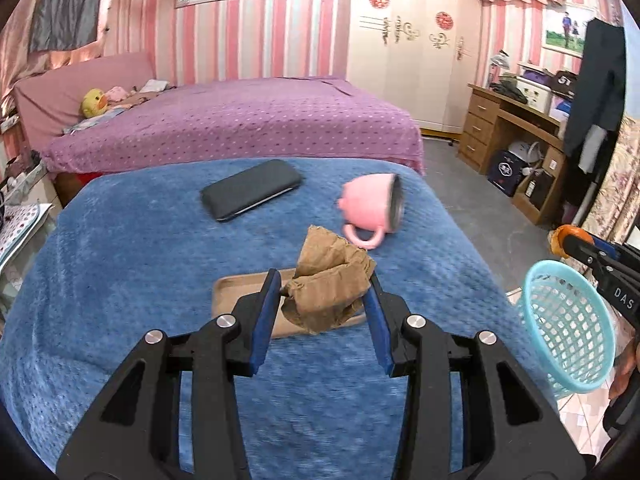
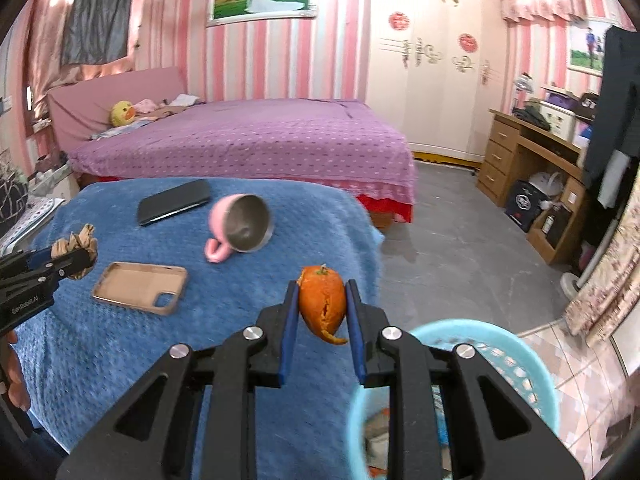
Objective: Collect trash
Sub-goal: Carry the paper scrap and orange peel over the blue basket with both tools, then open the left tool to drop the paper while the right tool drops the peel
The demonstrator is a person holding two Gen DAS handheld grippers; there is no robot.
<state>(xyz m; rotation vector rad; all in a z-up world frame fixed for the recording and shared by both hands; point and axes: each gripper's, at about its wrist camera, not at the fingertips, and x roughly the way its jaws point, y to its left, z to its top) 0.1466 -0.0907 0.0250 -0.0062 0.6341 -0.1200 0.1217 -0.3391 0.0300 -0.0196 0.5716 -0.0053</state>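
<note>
My left gripper (image 1: 322,284) is shut on a crumpled brown paper (image 1: 330,280) and holds it above the blue blanket; the same paper shows at the far left in the right wrist view (image 2: 78,248). My right gripper (image 2: 322,294) is shut on an orange peel (image 2: 323,303), held over the blanket's right edge. A light blue mesh basket (image 2: 496,344) sits below and to the right of that gripper, with some trash inside. In the left wrist view the basket (image 1: 568,328) is at the far right, beside the right gripper (image 1: 592,252).
On the blue blanket (image 1: 120,280) lie a black phone (image 1: 250,194), a tipped pink mug (image 1: 372,208) and a tan phone case (image 2: 140,286). A purple bed (image 2: 248,136) stands behind. A wooden desk (image 2: 532,160) and grey floor are to the right.
</note>
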